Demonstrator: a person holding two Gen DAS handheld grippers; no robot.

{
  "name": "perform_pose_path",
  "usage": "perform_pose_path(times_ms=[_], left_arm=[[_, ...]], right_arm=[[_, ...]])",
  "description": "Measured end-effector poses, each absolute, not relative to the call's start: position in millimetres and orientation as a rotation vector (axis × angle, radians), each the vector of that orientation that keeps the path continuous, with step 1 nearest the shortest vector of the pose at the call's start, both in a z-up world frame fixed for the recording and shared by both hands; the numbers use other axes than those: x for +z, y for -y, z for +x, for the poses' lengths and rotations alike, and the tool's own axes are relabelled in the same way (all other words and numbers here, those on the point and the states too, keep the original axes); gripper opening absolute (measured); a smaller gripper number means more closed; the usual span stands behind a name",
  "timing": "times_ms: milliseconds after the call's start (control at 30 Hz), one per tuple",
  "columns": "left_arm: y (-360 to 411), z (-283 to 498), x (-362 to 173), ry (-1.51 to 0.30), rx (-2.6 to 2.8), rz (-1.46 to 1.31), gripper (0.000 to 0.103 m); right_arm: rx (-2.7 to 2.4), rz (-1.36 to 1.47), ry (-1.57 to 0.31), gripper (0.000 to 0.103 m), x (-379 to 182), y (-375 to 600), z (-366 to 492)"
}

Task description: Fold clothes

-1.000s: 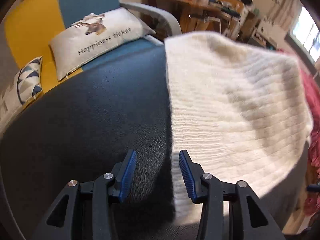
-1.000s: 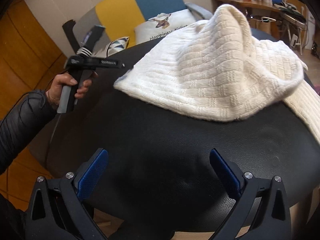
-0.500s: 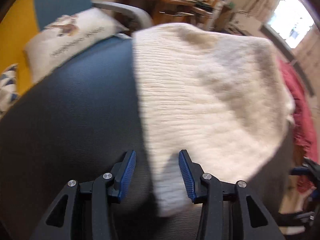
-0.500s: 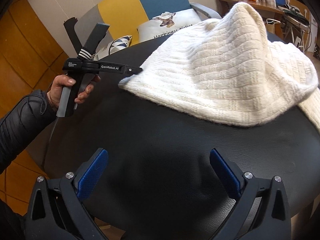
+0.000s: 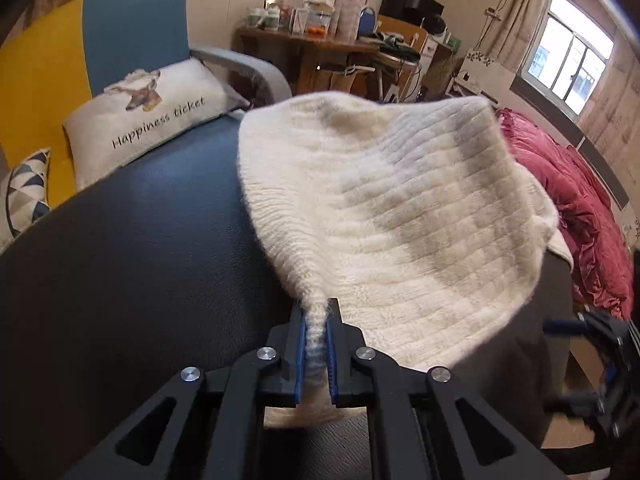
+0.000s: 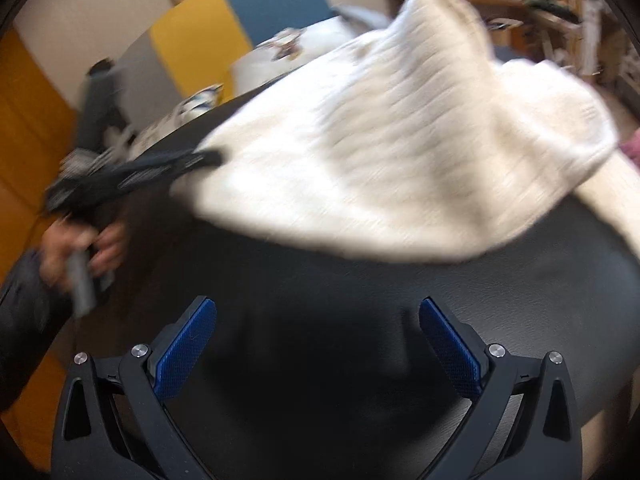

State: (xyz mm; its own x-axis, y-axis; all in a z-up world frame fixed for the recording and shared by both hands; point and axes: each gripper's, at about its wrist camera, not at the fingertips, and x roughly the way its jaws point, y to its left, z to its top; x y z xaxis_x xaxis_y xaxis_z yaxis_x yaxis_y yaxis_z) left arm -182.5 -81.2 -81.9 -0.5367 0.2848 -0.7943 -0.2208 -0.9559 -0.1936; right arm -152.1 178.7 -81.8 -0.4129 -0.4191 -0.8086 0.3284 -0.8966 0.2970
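While one cream sweater [image 5: 400,220] lay on the black table [image 5: 140,260], its corner was being clamped by the closing left gripper [image 5: 315,344]; the right gripper [image 6: 318,348] was held wide, empty; two cushions [image 5: 144,120] were shown sharply only leftward.

A black, leather-like desk [image 5: 120,264] carries a cream knitted sweater [image 5: 400,216], spread across its far half.

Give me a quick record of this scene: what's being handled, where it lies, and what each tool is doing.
Item: white knitted sweater
Surface: black table
Left gripper: jaws closing on a bunched edge of the sweater, which is pinched between them
Right gripper: jaws wide apart over bare table, nothing between them
Nearby: pillow on a sofa; red blanket
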Motion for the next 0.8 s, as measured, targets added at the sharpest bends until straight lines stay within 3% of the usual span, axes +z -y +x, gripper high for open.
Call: perform_pose_path(times_ms=[333, 533, 667, 800], left_arm=[[106.4, -92.4, -54.2, 0.289, 2.686, -1.235, 0.007], [93.2, -40.6, -79.4, 0.317, 2.654, -1.323, 0.007], [81.0, -10.8, -103.7, 0.253, 2.574, -1.443, 0.008], [97.0, 5.1, -102.9, 0.351, 2.521, -1.468, 0.011]], right_arm=[[-2.345, 1.444, 0.394, 0.103, -92.0, -192.6, -204.7], [-2.328, 1.49, 0.372, 0.103, -103.1, -181.5, -199.7], [-2.266, 1.512, 0.475, 0.103, -107.3, -194.3, -186.4], [-2.259, 1.522, 0.476, 0.103, -106.5, -206.4, -170.1]])
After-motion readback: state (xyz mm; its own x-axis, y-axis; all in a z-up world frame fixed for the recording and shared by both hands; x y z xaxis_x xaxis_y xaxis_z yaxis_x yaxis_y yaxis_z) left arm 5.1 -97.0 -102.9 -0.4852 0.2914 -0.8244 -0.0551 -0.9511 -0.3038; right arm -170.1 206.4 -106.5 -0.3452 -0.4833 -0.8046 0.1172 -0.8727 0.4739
